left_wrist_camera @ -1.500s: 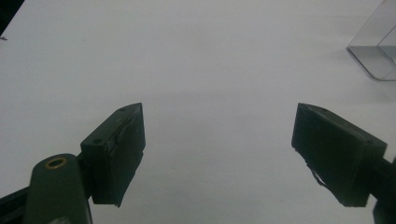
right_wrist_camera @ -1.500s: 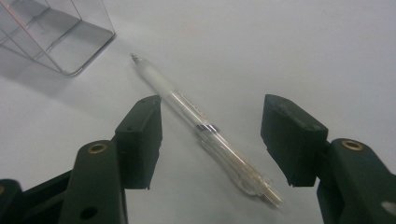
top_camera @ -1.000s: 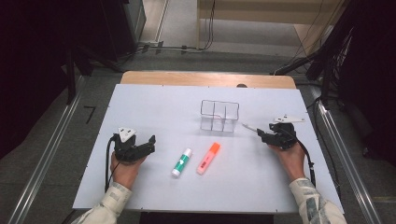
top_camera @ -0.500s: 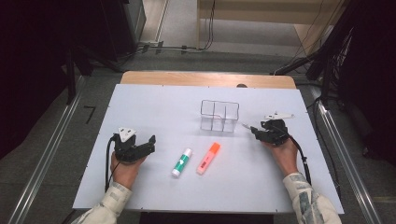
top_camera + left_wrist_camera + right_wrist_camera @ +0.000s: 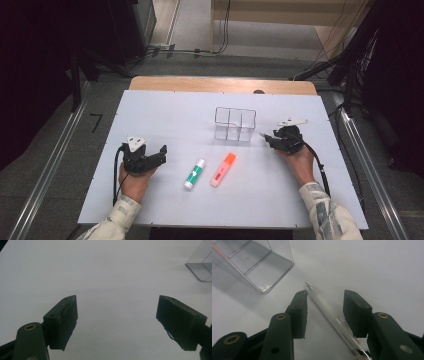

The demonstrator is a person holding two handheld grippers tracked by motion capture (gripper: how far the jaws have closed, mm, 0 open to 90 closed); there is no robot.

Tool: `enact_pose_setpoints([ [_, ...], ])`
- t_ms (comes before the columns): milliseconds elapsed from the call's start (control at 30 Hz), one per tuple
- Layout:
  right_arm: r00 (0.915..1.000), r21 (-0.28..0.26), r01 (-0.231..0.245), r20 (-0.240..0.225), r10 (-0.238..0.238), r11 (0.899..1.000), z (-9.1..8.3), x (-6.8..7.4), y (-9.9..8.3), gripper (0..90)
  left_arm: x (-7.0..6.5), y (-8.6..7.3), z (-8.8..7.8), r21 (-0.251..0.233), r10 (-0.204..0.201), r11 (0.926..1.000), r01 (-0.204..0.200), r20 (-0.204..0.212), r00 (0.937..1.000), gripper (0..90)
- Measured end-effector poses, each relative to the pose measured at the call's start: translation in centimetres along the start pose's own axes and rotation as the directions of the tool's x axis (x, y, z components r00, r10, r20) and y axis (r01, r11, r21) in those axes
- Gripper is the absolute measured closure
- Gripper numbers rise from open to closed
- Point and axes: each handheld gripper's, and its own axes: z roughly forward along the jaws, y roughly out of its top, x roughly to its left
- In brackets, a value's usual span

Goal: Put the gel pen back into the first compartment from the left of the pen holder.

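**Clear pen lies between the right gripper's closing jaws**

The slim clear plastic pen [image 5: 329, 312] lies flat on the white table [image 5: 165, 110], just right of the clear three-compartment plastic organizer [image 5: 235, 124], its tip pointing toward that box. The right gripper [image 5: 325, 302] straddles the pen: its jaws have just been closing and now stand at a middling gap, one on each side of the barrel, and the pads do not yet press on it. The organizer stands upright; its compartments are see-through and nothing shows inside them. In front of the organizer, toward the person, an orange highlighter [image 5: 223, 169] and a green-and-white marker [image 5: 194, 173] lie side by side on the table. Well left of the organizer, the left gripper [image 5: 117, 320] rests with its jaws spread wide over bare table, nothing between them.
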Motion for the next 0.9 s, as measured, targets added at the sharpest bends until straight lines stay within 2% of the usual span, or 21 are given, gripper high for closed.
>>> enact_pose_setpoints([
  [200, 1.0, 0.023, 0.007, 0.004, -0.007, 1.0, 0.41, 0.09, 0.0, 58.6, 0.03, 0.01, -0.02, -0.001, -0.002, 1.0, 0.002, 0.003, 1.0, 17.5],
  [633, 0.9999, 0.033, 0.013, -0.002, -0.013, 0.999, 0.45, -0.09, 0.03, 66.0, -0.05, 0.01, 0.01, -0.001, -0.001, 1.0, 0.001, 0.002, 1.0, 18.2],
  [900, 0.9996, 0.06, 0.017, -0.023, -0.016, 0.998, 0.56, -0.26, 0.52, 70.7, -0.02, 0.03, -0.03, -0.001, -0.001, 1.0, 0.001, 0.002, 1.0, 18.2],
])
